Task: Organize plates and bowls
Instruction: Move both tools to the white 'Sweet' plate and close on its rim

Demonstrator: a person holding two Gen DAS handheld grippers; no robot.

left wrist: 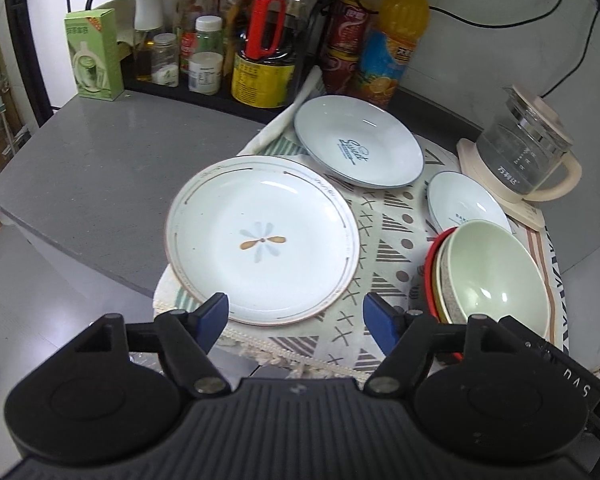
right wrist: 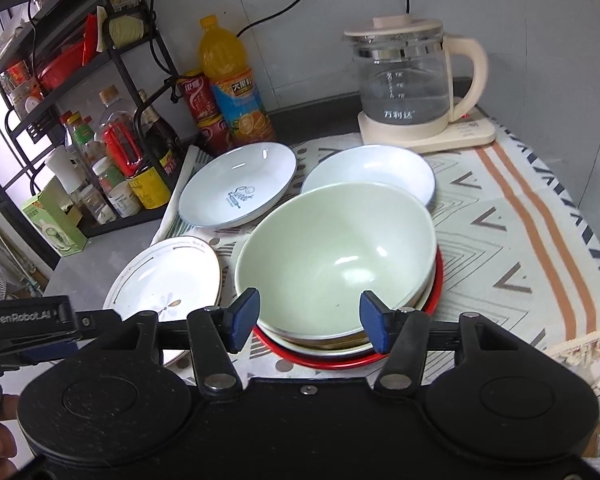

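Topmost, pale green bowl [right wrist: 336, 256] tilts on stack.

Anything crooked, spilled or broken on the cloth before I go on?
No spills or breaks show. The flower plate overhangs the cloth's front edge. The green bowl sits tilted in its stack over the red dish, leaning rather than nested flat. Both grippers, left and right, are open and hold nothing.

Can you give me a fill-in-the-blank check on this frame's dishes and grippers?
1. The green bowl is on top of a ____ of dishes.
2. The flower plate lies in front of the ____ gripper.
3. The right gripper is ____, holding nothing.
4. The glass ____ sits on a cream base.

Answers: stack; left; open; kettle
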